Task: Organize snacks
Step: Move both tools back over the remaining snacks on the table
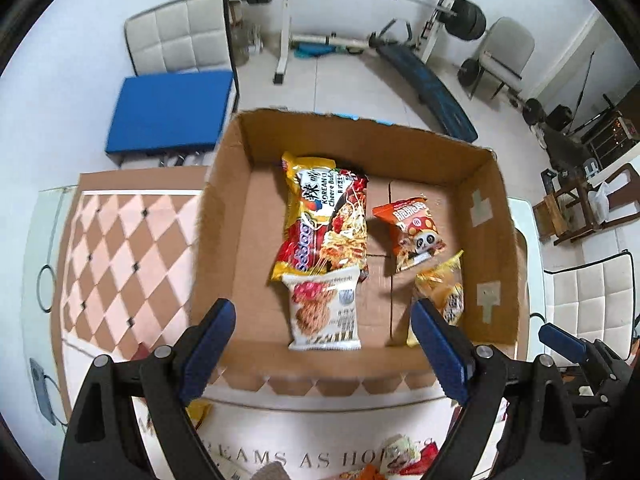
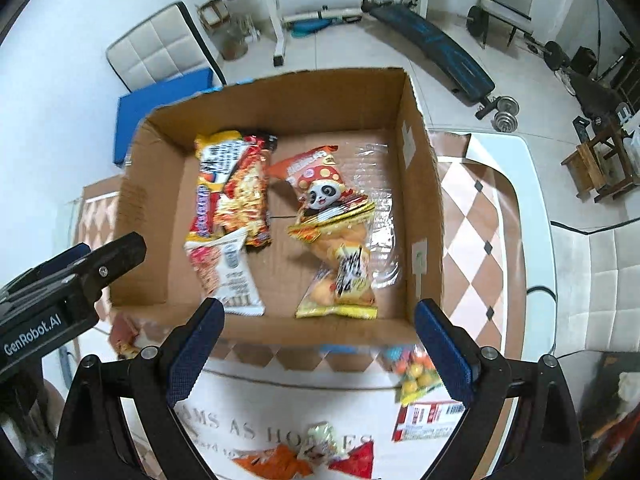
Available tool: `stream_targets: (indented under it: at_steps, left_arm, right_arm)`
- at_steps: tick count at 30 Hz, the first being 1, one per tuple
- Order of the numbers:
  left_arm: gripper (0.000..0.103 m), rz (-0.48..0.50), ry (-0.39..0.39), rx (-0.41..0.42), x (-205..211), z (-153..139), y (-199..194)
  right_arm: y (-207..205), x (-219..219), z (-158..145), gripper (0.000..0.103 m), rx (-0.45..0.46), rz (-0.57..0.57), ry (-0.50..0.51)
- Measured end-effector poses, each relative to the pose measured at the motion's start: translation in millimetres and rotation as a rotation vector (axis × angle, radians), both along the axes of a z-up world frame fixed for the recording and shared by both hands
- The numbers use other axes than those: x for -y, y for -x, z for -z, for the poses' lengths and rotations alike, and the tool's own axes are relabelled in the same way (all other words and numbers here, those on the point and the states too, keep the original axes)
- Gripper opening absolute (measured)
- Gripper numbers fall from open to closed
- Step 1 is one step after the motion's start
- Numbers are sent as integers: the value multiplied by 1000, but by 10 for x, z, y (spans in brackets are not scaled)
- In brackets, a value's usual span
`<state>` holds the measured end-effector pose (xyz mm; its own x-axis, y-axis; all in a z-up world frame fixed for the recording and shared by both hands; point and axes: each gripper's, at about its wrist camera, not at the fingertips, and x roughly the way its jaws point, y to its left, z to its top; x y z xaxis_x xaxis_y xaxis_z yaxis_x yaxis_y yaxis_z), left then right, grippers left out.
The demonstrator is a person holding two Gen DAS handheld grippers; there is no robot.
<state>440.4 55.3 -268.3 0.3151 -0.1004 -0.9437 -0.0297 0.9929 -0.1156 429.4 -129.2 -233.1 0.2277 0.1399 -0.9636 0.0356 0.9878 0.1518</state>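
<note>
An open cardboard box (image 1: 360,144) (image 2: 280,104) stands on the table. Inside lie a yellow-red noodle packet (image 1: 324,216) (image 2: 236,184), a white cookie packet (image 1: 324,312) (image 2: 228,272), an orange panda snack bag (image 1: 412,232) (image 2: 320,188) and a yellow bun packet (image 1: 444,296) (image 2: 344,276). My left gripper (image 1: 328,348) hangs open above the box's near wall, over the cookie packet, holding nothing. My right gripper (image 2: 320,348) is open too, above the near wall by the bun packet, empty. Each gripper shows at the edge of the other's view.
Loose snacks lie on the checkered tablecloth (image 2: 480,240) in front of the box: a bag of coloured candy balls (image 2: 412,376), orange and red packets (image 2: 304,456), and a red-white card (image 2: 424,420). Beyond the table are a white chair (image 1: 180,36), a blue pad (image 1: 172,116) and a weight bench (image 1: 424,80).
</note>
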Motion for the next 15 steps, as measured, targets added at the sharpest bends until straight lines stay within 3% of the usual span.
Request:
stream_targets:
  at_steps: [8, 15]
  left_arm:
    - [90, -5, -7, 32, -183, -186, 809]
    - [90, -2, -138, -83, -544, 287, 1602]
  right_arm:
    - [722, -110, -219, 98, -18, 19, -121]
    - [1404, -251, 291, 98, -234, 62, -264]
